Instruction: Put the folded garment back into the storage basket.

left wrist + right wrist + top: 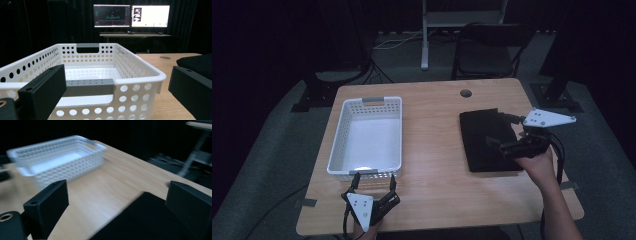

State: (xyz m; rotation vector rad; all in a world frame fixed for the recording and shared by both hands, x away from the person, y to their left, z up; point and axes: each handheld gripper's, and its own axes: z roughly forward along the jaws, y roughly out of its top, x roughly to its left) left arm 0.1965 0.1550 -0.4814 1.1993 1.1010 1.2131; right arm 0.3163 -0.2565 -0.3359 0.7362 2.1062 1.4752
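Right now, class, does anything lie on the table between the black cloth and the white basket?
Nothing visible does. The high view shows only bare wood of the table between the black cloth and the basket. The right gripper hovers open over the cloth.

The room is dim, its edges falling to near black around the wooden table [432, 150]. Light comes from above — the white basket [367, 137] is the brightest thing, with a soft glare on its floor near the front rim. In the left gripper view two lit monitors [131, 15] glow behind the basket, the right one washed out to white; the picture there is sharp. The right gripper view is smeared by motion blur — the basket's holes run into streaks, and the dark cloth [150, 220] shows no detail.
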